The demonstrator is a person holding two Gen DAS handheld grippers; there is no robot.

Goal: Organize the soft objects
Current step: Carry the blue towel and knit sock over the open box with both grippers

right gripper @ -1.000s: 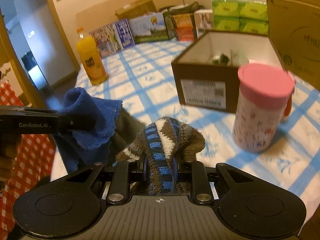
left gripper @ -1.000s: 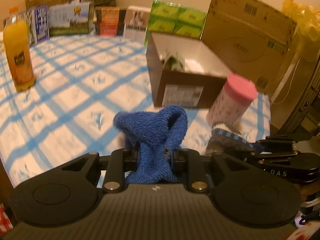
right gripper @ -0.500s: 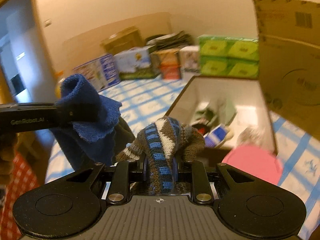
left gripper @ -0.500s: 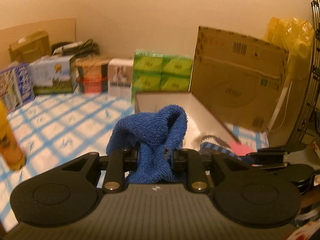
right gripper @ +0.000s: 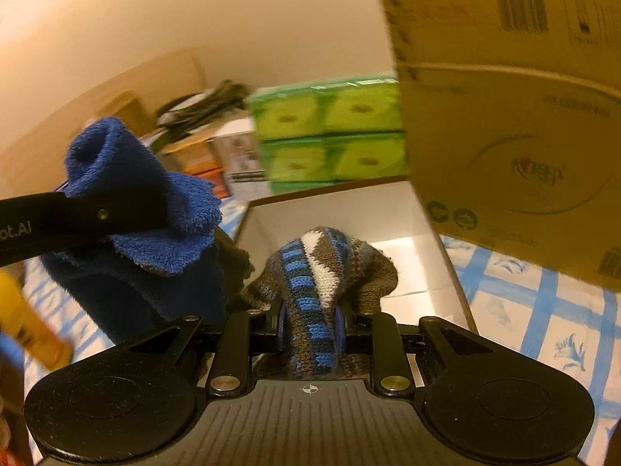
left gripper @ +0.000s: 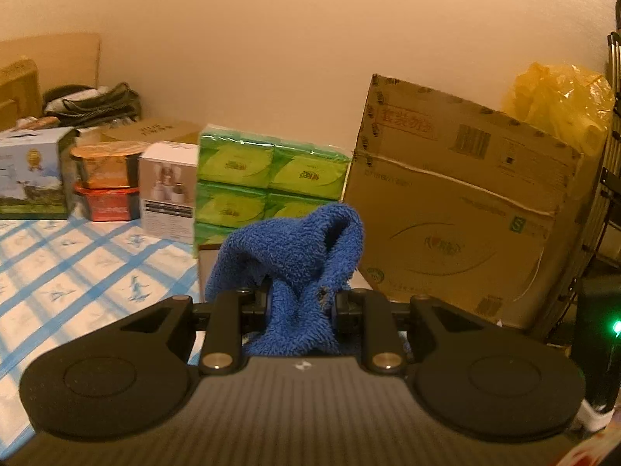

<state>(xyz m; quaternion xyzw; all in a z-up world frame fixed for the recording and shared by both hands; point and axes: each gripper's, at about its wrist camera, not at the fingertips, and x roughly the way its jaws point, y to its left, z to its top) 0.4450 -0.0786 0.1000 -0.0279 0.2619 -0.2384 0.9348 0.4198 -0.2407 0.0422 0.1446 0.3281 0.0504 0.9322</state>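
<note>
My left gripper [left gripper: 297, 303] is shut on a blue terry cloth [left gripper: 295, 256] and holds it up in the air. It also shows at the left of the right wrist view [right gripper: 132, 209]. My right gripper [right gripper: 310, 318] is shut on a striped knit item [right gripper: 314, 272] in grey, blue and white. It hangs just in front of and above the open brown box [right gripper: 349, 217] with a white inside. In the left wrist view only the box's near corner [left gripper: 207, 268] shows behind the cloth.
A big cardboard carton [left gripper: 458, 209] stands right of the box. Green tissue packs [left gripper: 268, 178] and several small boxes [left gripper: 167, 190] line the wall. The blue-checked tablecloth [left gripper: 77, 272] spreads left. An orange juice bottle [right gripper: 27, 326] stands at far left.
Both grippers have risen and moved forward toward the open box with their cloths still held. The pink-lidded cup has dropped out of view.
</note>
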